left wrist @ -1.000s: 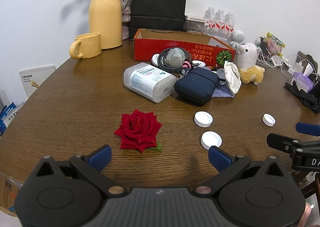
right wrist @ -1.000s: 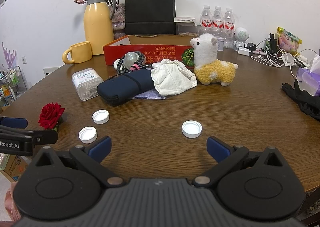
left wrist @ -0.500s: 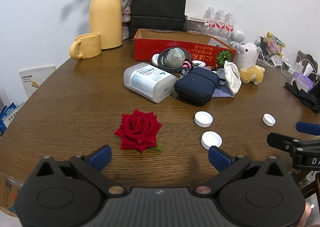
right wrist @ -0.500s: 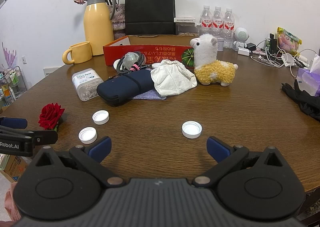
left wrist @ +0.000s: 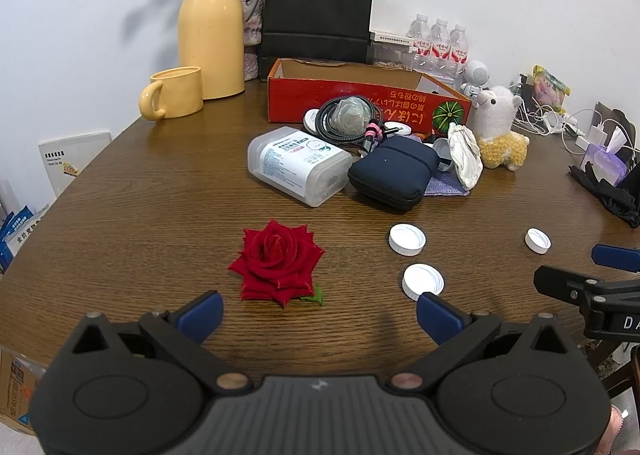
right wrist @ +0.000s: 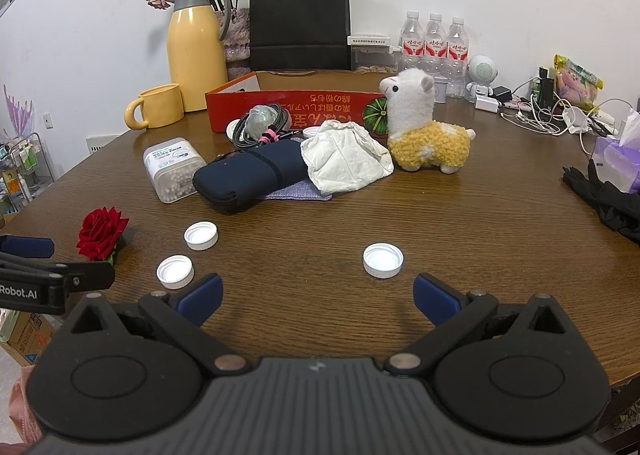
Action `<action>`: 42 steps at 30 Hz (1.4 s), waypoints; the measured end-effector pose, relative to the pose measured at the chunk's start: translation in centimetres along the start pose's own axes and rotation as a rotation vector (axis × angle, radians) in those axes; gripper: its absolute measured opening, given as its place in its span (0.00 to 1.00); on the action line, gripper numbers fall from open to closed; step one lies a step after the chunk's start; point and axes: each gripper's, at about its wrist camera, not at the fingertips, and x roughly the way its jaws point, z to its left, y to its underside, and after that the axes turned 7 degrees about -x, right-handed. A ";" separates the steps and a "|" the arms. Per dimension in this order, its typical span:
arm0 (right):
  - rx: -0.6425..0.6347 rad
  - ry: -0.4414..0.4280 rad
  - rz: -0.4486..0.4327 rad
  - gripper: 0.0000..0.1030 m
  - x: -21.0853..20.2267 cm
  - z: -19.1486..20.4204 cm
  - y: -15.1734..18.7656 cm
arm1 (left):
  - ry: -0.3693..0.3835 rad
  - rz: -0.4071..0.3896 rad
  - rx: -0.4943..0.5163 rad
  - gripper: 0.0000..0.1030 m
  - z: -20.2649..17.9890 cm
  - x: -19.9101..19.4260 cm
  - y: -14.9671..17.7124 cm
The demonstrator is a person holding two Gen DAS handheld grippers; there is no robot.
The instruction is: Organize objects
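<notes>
A red rose [left wrist: 277,262] lies on the brown table, just ahead of my open, empty left gripper [left wrist: 319,315]. Three white bottle caps lie near it: one [left wrist: 407,239], one [left wrist: 423,281] by the left gripper's right finger, one [left wrist: 537,240] further right. My right gripper [right wrist: 316,301] is open and empty, with a cap [right wrist: 383,259] just ahead and two caps [right wrist: 175,271] [right wrist: 201,235] to its left. A clear cotton-swab box [left wrist: 298,165], a navy pouch [left wrist: 391,171], a white cloth [right wrist: 344,161], coiled cables [left wrist: 347,119] and a plush alpaca [right wrist: 424,131] lie before a red cardboard box [left wrist: 360,99].
A yellow jug [left wrist: 211,27], yellow mug [left wrist: 174,92], black paper bag [left wrist: 318,7] and water bottles [right wrist: 433,45] stand at the back. Black gloves [right wrist: 608,197], chargers and cords [right wrist: 548,115] lie at the right. The table edge runs close under both grippers.
</notes>
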 end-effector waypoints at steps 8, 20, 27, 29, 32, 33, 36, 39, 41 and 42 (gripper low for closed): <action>0.001 -0.001 0.001 1.00 0.1 0.0 0.1 | 0.000 0.000 0.000 1.00 0.0 0.0 -0.1; 0.009 0.014 0.001 1.00 0.2 -0.5 0.2 | -0.020 -0.006 -0.003 1.00 0.4 0.2 -0.3; 0.015 0.028 0.008 1.00 0.7 -1.2 0.4 | -0.047 -0.007 -0.009 1.00 1.1 0.8 -0.5; 0.014 0.034 0.008 1.00 0.9 -1.4 0.5 | -0.055 -0.004 -0.011 1.00 1.2 1.1 -0.5; 0.015 0.043 0.014 1.00 1.5 -1.7 0.5 | -0.067 0.006 -0.012 1.00 1.4 1.7 -0.5; 0.014 0.044 0.017 1.00 1.7 -1.9 0.6 | -0.071 0.010 -0.012 1.00 1.4 1.9 -0.5; 0.010 0.047 0.024 1.00 2.4 -2.2 0.7 | -0.085 0.017 -0.015 1.00 1.7 2.6 -0.6; 0.002 0.044 0.023 1.00 3.1 -2.5 0.7 | -0.103 0.014 -0.018 1.00 1.9 3.2 -0.8; -0.010 0.041 0.021 1.00 3.5 -2.6 0.7 | -0.115 0.013 -0.020 1.00 2.0 3.6 -1.0; -0.017 0.042 0.021 0.99 3.7 -2.6 0.7 | -0.118 0.014 -0.022 1.00 2.1 3.8 -1.1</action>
